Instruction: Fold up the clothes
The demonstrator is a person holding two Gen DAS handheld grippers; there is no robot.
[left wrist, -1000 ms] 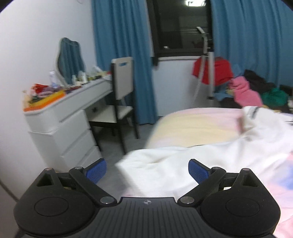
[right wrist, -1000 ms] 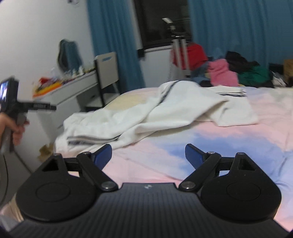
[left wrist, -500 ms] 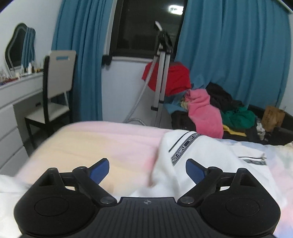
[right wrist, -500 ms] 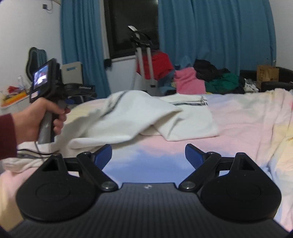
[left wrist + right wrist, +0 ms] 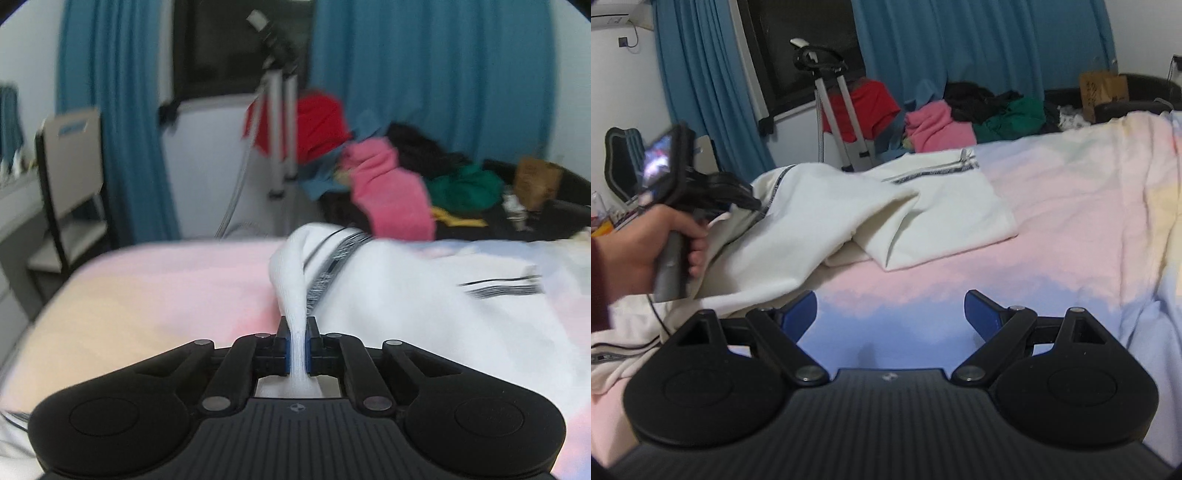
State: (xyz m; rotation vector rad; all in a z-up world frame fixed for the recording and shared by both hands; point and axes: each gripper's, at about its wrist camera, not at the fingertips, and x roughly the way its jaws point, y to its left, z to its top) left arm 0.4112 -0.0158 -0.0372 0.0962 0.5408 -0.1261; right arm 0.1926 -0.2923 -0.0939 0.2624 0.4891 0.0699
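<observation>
Left gripper [image 5: 296, 349] clamped on a fold of the white garment [image 5: 820, 218] near bed [image 5: 1052, 229] left edge; right gripper [image 5: 890, 312] released over bare sheet. Only right view shows the hand [image 5: 646, 243]

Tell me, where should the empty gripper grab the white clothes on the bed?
Probably the free corner of the white garment, lying flat on the bed sheet. The right gripper is open and could slide in low from the near side, one finger under the edge. The left gripper already pinches the striped hem.
</observation>
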